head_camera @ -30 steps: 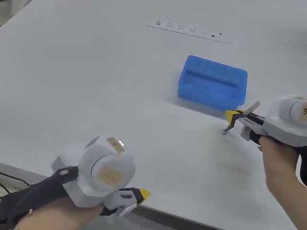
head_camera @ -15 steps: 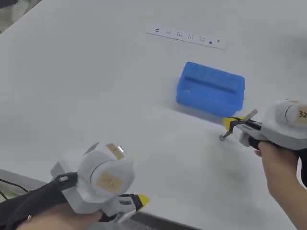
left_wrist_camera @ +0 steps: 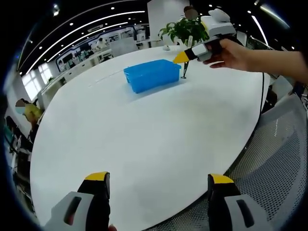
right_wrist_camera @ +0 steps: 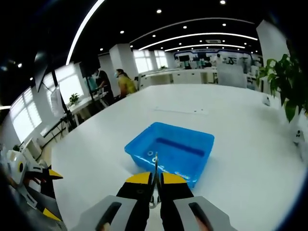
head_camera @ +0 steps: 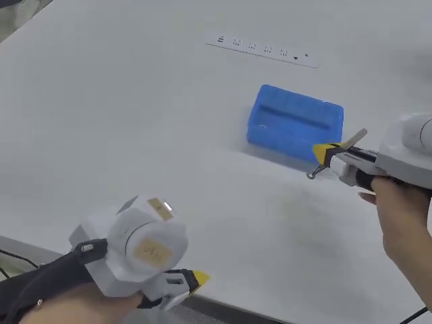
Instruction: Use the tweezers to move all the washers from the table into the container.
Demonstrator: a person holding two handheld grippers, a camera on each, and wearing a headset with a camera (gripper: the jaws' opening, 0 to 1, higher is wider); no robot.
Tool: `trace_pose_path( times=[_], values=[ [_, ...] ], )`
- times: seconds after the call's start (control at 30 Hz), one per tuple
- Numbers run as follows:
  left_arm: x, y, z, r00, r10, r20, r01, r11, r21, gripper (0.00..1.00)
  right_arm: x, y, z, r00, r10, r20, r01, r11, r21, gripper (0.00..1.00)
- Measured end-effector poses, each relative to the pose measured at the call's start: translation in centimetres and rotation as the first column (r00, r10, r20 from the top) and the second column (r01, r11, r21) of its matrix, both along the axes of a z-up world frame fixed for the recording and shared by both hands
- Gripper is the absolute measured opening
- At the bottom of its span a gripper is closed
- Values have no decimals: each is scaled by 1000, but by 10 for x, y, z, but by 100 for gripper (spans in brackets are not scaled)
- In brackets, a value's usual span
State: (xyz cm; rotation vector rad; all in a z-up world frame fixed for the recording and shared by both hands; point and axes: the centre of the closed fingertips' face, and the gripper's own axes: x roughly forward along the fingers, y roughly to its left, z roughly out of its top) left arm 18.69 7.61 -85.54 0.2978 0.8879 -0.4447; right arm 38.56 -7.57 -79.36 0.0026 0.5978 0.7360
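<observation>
Right gripper (head_camera: 324,154) clamps one tweezers (head_camera: 354,140) just right of one container (head_camera: 295,121); left gripper (left_wrist_camera: 159,178), jaws apart, hovers at the near table (head_camera: 135,101) edge.

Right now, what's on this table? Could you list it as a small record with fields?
container: blue, open, on the white table, a few washers inside
tweezers: clamped in the right gripper jaws, tips near the container
left gripper: jaws open, holding nothing, at the table's near edge
also: power strip beyond the container
</observation>
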Motion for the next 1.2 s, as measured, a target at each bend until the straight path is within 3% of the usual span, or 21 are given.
trace_pose_path(
  times=[0.23,0.47,0.67,0.9,1.03,1.2],
  values=[
    [0,0,0,1000,1,2,0,1000,-3,85,20,2,30,998,-34,54,30,997,74,3],
    [0,0,0,1000,2,0,-2,1000,-1,85,48,0,36,992,-73,102,66,995,68,3],
    [-1,0,-1,1000,-4,-4,4,1000,2,84,68,-2,20,988,-75,132,75,997,8,3],
    [-1,0,-2,1000,-2,-13,2,1000,2,83,79,0,-15,995,-59,85,64,996,-54,3],
    [-2,0,-3,1000,-3,-17,3,1000,2,83,81,0,-27,996,-46,80,54,994,-97,3],
    [-2,-2,-2,1000,-15,-11,15,1000,4,78,81,-2,-39,998,-40,55,46,993,-113,3]
  ],
)
